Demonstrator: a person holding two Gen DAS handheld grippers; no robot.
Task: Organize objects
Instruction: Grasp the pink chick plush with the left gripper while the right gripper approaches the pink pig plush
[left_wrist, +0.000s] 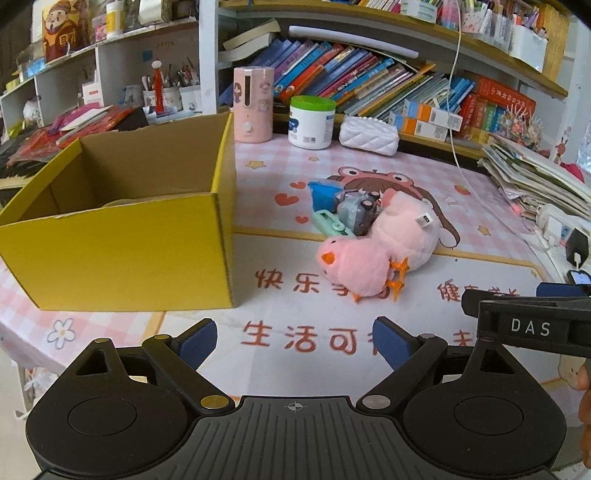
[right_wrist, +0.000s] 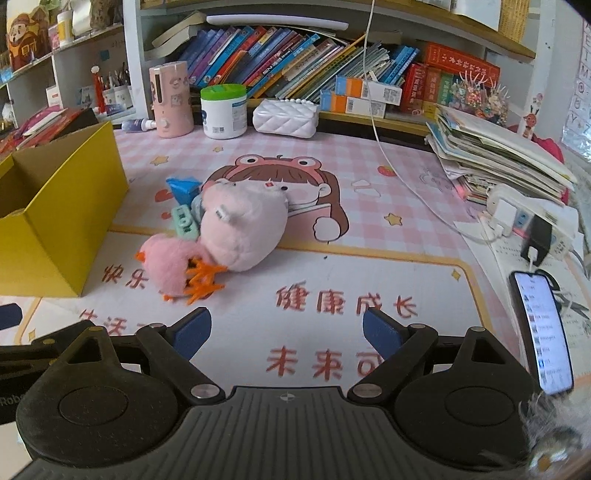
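Here, both grippers' fingers (left_wrist: 391, 341) apart and empty, phone (right_wrist: 541, 332) only in right view, yellow box (left_wrist: 122, 236) interior only in left.

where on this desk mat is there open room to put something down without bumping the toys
Bare mat lies between the left gripper and the small pink chick plush, and between the pile and the phone. It is crowded where chick, big pink plush and small toys bunch beside the yellow box.

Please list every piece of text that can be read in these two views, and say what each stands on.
"DAS": right gripper body, left wrist view.
"快乐": desk mat.
"生活可": desk mat.
"健康成长": desk mat, right wrist view.
"未来可": desk mat.
Book spines, white jar label, phone screen: too small or blurred.
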